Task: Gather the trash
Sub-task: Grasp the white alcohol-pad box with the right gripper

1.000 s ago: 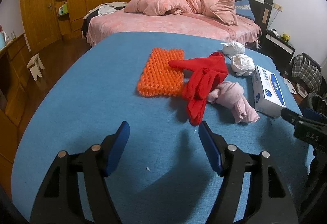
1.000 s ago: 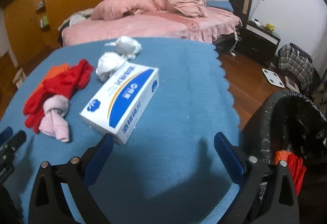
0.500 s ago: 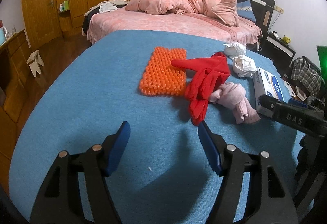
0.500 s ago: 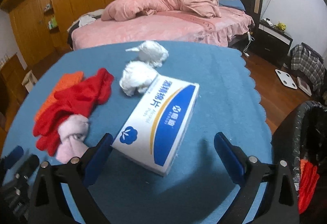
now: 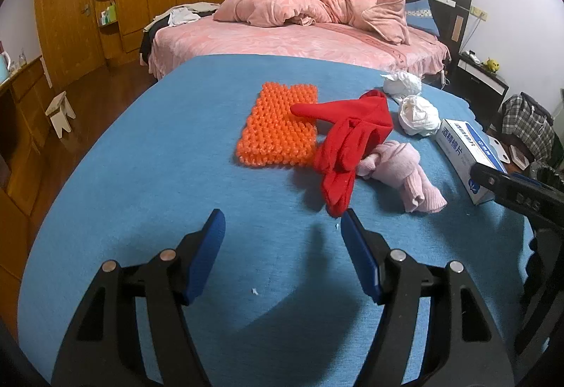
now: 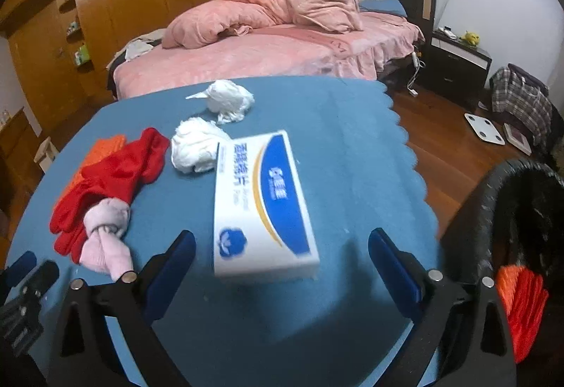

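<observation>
My bin [image 6: 521, 210] is cut off at the right edge, its inside too dark to read beyond something orange-red. Since a second ago my right gripper [image 6: 282, 253] has swung left and now lines up on the box [image 6: 261, 203], jaws wide, nothing held. My left gripper [image 5: 282, 246] hovers, also wide. Two crumpled white wads [image 6: 195, 149] lie just beyond the box on the blue cloth [image 6: 352, 147].
</observation>
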{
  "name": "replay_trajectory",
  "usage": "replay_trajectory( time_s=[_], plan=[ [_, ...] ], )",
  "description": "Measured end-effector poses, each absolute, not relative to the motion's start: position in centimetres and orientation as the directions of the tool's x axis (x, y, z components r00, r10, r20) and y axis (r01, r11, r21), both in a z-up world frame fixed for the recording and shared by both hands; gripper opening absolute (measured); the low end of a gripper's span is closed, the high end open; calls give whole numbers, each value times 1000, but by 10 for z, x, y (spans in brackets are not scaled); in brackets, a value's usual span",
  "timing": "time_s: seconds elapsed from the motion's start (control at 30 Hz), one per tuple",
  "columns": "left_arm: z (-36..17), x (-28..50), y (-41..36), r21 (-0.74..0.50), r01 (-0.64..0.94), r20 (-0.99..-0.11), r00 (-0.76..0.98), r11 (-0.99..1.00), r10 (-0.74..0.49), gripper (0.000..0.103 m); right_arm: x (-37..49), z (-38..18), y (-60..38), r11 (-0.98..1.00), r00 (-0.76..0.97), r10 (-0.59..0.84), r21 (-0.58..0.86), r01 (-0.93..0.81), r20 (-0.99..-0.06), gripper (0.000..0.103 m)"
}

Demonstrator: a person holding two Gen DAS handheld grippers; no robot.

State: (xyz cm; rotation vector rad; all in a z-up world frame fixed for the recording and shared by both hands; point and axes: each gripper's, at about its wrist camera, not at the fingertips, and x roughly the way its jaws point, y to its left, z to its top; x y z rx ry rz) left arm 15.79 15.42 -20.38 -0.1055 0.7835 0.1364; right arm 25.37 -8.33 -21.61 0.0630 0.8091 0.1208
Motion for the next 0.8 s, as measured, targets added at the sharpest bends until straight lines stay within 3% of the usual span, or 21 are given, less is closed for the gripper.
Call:
replay_trajectory(
  time_s=[0.1, 0.23, 0.57, 0.8],
  plan=[
    [-203, 158, 154, -43, -162, -711, 698, 986, 84, 66, 260, -220, -80, 990, 661, 139, 99, -98, -738, 80],
    [-203, 157, 154, -39, -159, -711, 698, 986, 85, 66, 260, -223, -78, 988, 648, 156, 107, -115, -745, 57],
    [-187, 151, 141, -46, -125, -666, 744, 991, 63, 62, 240, -208, -90, 984, 689, 178, 127, -124, -703, 56],
    [-171, 162, 101, -73, -21, -623, 782, 997, -29, 50, 227, -204, -117, 986, 691, 159, 149, -75, -705, 56]
  ],
)
